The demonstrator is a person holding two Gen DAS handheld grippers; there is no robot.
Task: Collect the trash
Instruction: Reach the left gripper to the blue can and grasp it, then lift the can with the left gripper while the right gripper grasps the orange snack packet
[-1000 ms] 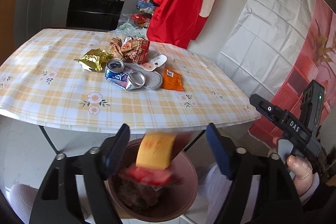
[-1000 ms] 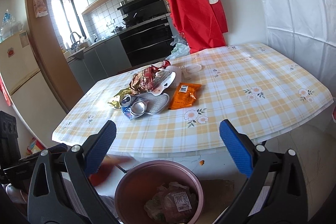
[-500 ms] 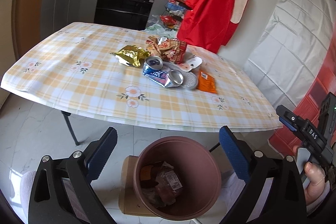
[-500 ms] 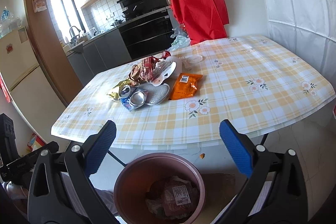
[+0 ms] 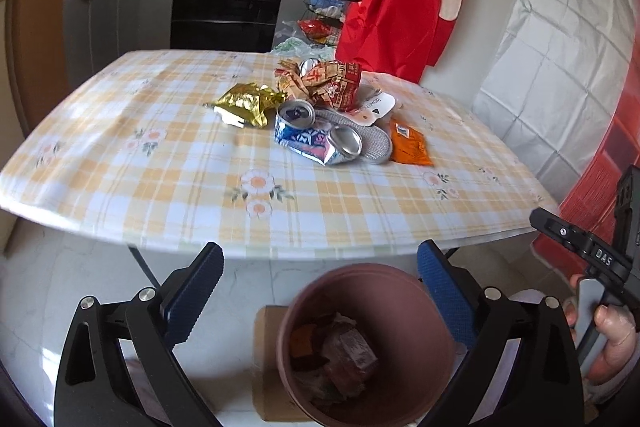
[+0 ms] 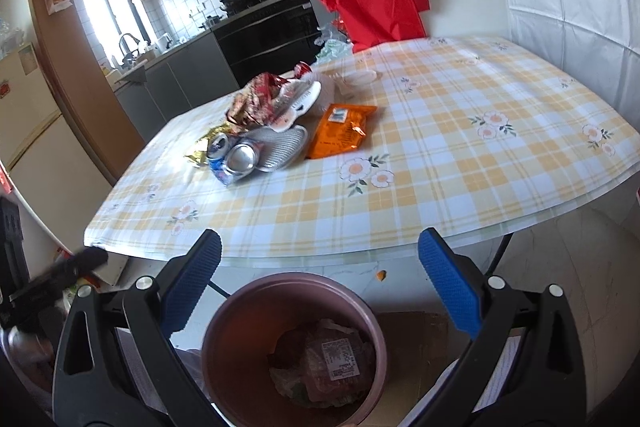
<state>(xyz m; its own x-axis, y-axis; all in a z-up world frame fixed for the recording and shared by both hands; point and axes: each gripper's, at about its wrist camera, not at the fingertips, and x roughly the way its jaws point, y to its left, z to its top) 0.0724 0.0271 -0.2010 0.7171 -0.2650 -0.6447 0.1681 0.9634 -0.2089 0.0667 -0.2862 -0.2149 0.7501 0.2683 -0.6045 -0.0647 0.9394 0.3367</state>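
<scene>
I hold both tongs low in front of the worktop [image 5: 120,147], above the pink bin [image 5: 400,275] that stands on the floor on a piece of cardboard [image 5: 266,379]. My left tongs [image 5: 318,291] are spread wide and hold nothing, and my right tongs [image 6: 320,275] are also wide open and empty; the blue pads [image 6: 192,283] are far from each other in both views. In the bin [image 6: 240,307] I can see some wrappers already, one of them with a printed label, so I judge that a part of the trash is collected. But most of the work is left, I think. On the checked cloth of the worktop [image 6: 480,167] there is a pile near the middle: a gold foil bag [image 5: 244,103], a crushed blue can [image 5: 316,139] with its shiny end toward me, a grey mesh piece [image 5: 376,143] just behind the can, an orange packet [image 5: 408,147] beside it, and a crumpled red and white wrapper [image 5: 332,83] at the back with a white card [image 5: 376,107] leaning against it. All of these touch or overlap each other. They are well apart from the bin, so each one needs a reach over the edge of the worktop, a grasp, and a return down to the bin. The can is probably the easiest to take first, because it lies at the front of the pile.
</scene>
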